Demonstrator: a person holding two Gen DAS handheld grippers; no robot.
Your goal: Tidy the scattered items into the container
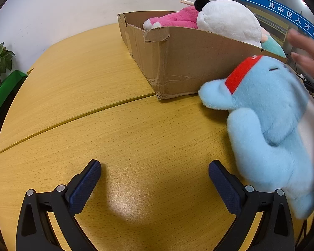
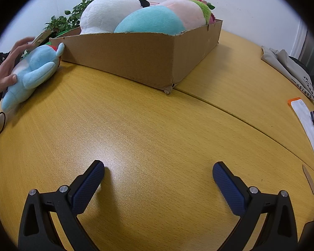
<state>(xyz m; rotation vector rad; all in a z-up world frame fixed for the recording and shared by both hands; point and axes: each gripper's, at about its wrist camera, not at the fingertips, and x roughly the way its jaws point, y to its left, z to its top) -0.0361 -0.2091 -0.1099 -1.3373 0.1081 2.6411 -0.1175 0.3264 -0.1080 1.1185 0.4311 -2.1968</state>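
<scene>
A light blue plush toy with a red band (image 1: 276, 129) lies on the wooden table, its head against the cardboard box (image 1: 188, 67). It also shows at the far left of the right wrist view (image 2: 31, 71), where a bare hand (image 2: 4, 67) touches it. The box (image 2: 136, 56) holds several plush toys: white (image 1: 230, 21), pink (image 1: 178, 17), teal (image 2: 150, 22) and pale pink (image 2: 188, 12). My left gripper (image 1: 155, 167) is open and empty, just left of the blue toy. My right gripper (image 2: 158, 169) is open and empty over bare table.
A hand (image 1: 307, 56) hovers beside the box at the right. A potted plant (image 1: 0, 62) stands at the far left. A folded grey cloth (image 2: 286, 69), a white paper with an orange edge (image 2: 305, 123) and a cable lie at the right. A seam (image 2: 230, 110) crosses the table.
</scene>
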